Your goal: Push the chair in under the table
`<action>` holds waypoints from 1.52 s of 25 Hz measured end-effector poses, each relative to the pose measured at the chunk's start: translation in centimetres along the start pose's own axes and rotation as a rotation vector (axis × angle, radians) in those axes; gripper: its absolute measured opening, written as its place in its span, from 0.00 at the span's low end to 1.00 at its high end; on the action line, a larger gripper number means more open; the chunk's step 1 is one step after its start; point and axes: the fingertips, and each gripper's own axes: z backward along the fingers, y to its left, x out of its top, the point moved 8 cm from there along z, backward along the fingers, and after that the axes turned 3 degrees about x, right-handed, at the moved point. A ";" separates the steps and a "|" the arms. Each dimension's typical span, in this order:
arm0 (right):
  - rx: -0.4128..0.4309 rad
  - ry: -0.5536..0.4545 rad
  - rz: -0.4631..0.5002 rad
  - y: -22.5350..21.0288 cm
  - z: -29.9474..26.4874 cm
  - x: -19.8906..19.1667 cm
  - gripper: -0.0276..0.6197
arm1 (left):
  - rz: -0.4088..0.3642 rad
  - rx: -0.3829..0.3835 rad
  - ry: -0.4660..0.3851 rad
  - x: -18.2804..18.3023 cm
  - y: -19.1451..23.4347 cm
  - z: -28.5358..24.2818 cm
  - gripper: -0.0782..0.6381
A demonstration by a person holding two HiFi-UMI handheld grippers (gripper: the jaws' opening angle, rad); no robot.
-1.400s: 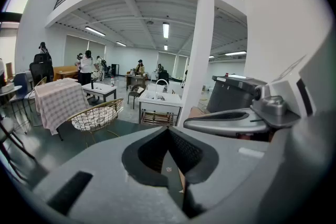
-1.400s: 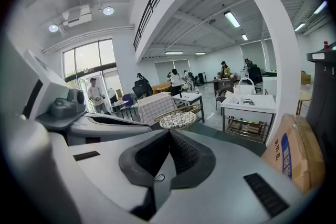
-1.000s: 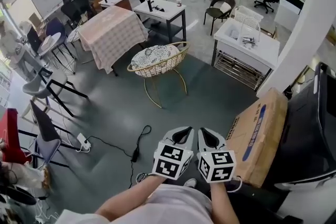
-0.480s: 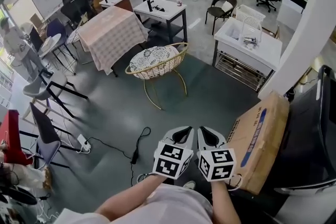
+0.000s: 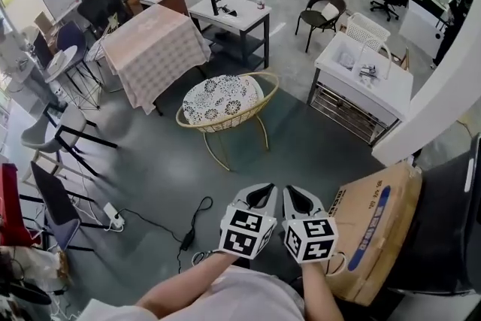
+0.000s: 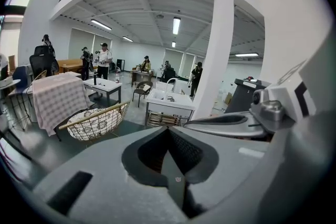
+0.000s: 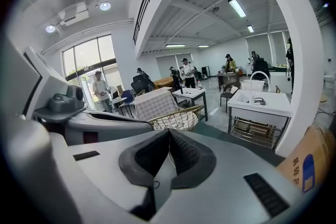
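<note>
Nothing done yet — the left gripper [image 5: 261, 192] and right gripper [image 5: 295, 193], closed and empty, sit near, well apart from the far chair [image 5: 227, 116] beside the table [image 5: 154, 45].

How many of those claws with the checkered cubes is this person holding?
2. The left claw and the right claw sit side by side low in the head view, both shut and empty.
</note>
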 end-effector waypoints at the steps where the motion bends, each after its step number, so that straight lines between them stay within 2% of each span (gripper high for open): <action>1: 0.000 0.006 -0.003 -0.1 -1.2 0.5 0.05 | 0.003 -0.001 0.004 0.5 1.2 -0.6 0.11; 5: -0.008 0.023 0.000 -0.2 -5.4 2.7 0.05 | 0.001 -0.011 0.011 2.3 5.3 -2.6 0.11; 10: 0.008 0.046 0.047 0.2 -10.0 5.2 0.05 | 0.019 -0.019 0.008 4.1 10.0 -4.6 0.11; 17: 0.045 0.105 0.185 -0.5 -15.0 7.4 0.05 | 0.007 0.010 -0.005 5.9 14.3 -6.5 0.11; 23: 0.102 0.156 0.325 -3.0 -19.6 9.1 0.05 | -0.011 0.064 0.010 6.3 17.1 -9.1 0.11; 26: 0.157 0.181 0.405 -4.7 -22.5 9.9 0.05 | -0.016 0.108 0.030 6.4 18.5 -10.8 0.11; 29: 0.251 0.229 0.493 -6.3 -25.7 10.3 0.05 | -0.011 0.138 0.061 6.5 20.0 -13.2 0.11; 33: 0.384 0.305 0.681 -7.9 -29.3 11.0 0.05 | -0.038 0.186 0.096 7.0 21.6 -16.2 0.11; 38: 0.542 0.348 0.938 -10.2 -33.4 11.3 0.05 | -0.066 0.233 0.193 6.1 22.6 -19.3 0.14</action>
